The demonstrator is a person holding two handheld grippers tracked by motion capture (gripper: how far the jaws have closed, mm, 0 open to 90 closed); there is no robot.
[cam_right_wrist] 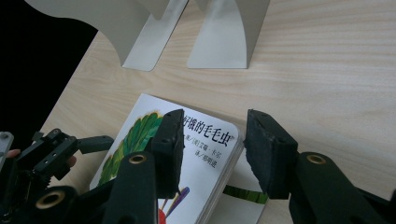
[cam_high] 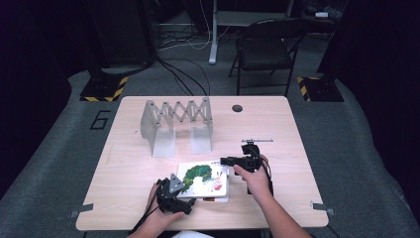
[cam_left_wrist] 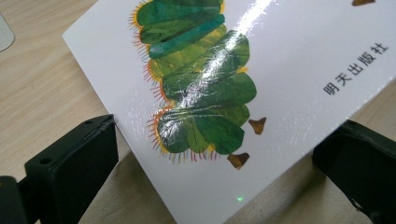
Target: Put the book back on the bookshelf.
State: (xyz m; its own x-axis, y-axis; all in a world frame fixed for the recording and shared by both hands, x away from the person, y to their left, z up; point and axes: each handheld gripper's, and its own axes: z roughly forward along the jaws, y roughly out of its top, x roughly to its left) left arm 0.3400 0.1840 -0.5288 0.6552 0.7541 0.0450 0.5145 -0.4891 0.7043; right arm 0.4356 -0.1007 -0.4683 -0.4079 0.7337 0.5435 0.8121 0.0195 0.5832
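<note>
Pads of the left gripper (cam_left_wrist: 205, 154) stand wide apart, released, at the left end of the picture book (cam_high: 204, 179), whose caterpillar cover runs off the frame in the left gripper view. Right of the book, the right gripper (cam_right_wrist: 212, 142) is clamped across its corner, one jaw hiding part of the title. Beyond the book, a grey folding rack (cam_high: 177, 124) stands on the pale wooden table (cam_high: 277, 129); farther back, a chair (cam_high: 265, 49) sits in the dark room.

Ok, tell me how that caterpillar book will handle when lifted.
The picture book looks thick-paged with rounded corners, so probably stiff, not floppy. Its glossy cover throws glare, so it may slip in tongs. Lying flat, it should not roll.
</note>
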